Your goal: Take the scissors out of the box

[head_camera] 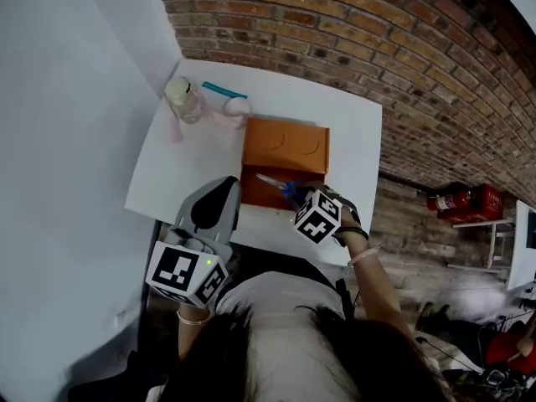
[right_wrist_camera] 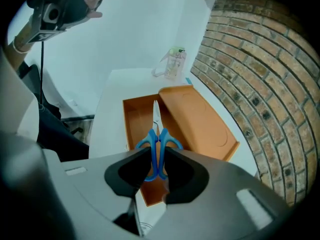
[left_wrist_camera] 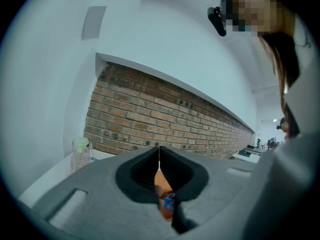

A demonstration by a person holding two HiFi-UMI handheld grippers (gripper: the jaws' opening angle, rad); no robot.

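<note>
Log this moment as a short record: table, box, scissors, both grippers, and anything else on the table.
Table: white table, set against a brick wall
Box: orange box, open, its lid flipped back beside the tray
Scissors: scissors with blue handles, blades pointing over the open tray
Right gripper: right gripper, jaws closed on the scissors' handles
Left gripper: left gripper, jaws together, nothing held, left of the box
Other: clear bottle at the far corner of the table
</note>
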